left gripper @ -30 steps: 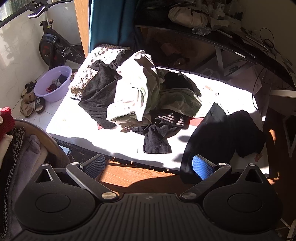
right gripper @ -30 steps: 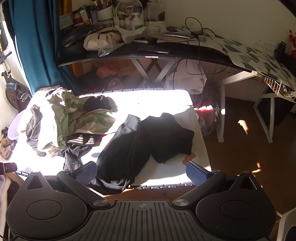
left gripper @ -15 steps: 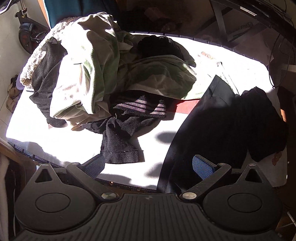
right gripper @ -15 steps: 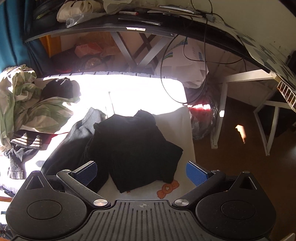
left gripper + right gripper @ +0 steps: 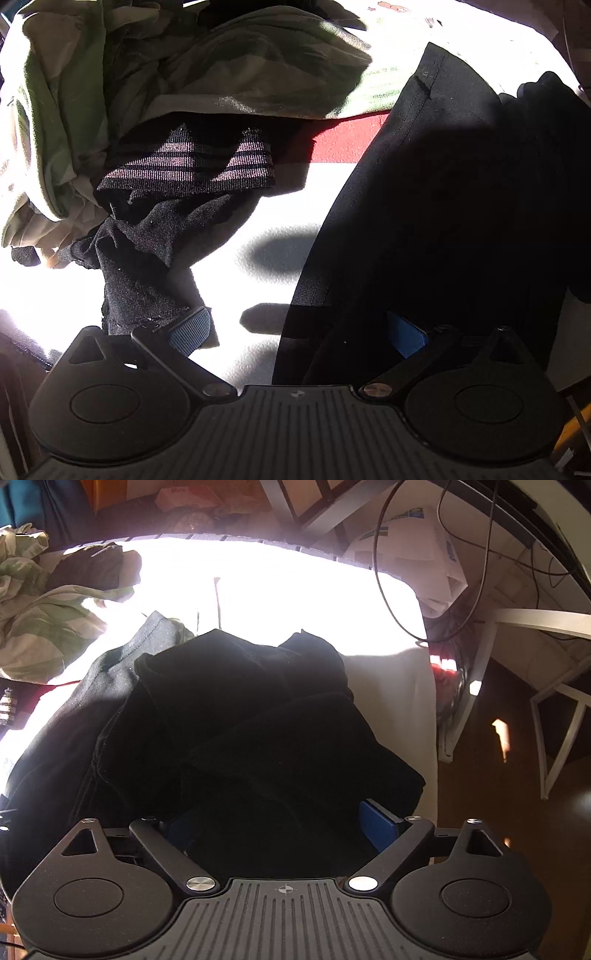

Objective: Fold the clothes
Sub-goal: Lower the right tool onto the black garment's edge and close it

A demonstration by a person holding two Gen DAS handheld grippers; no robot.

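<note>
A black garment [image 5: 443,206] lies spread on the white table [image 5: 280,206], and fills the middle of the right wrist view [image 5: 258,731]. My left gripper [image 5: 295,332] is open, low over the table's front edge, its right finger over the garment's near-left edge. My right gripper [image 5: 277,827] is open, its jaws on either side of the garment's near-right part. A pile of clothes lies at left: a pale green piece [image 5: 221,66], a striped black piece [image 5: 192,162], a dark grey knit piece [image 5: 147,266].
A red patch [image 5: 347,140] shows on the table under the pile. Beyond the table's far edge [image 5: 258,541] are desk legs, hanging cables [image 5: 380,572] and a white bag [image 5: 417,554]. A white frame [image 5: 554,701] stands on the floor at right.
Both grippers have moved forward and down towards the black garment, which now fills much more of each view. Both stayed open.
</note>
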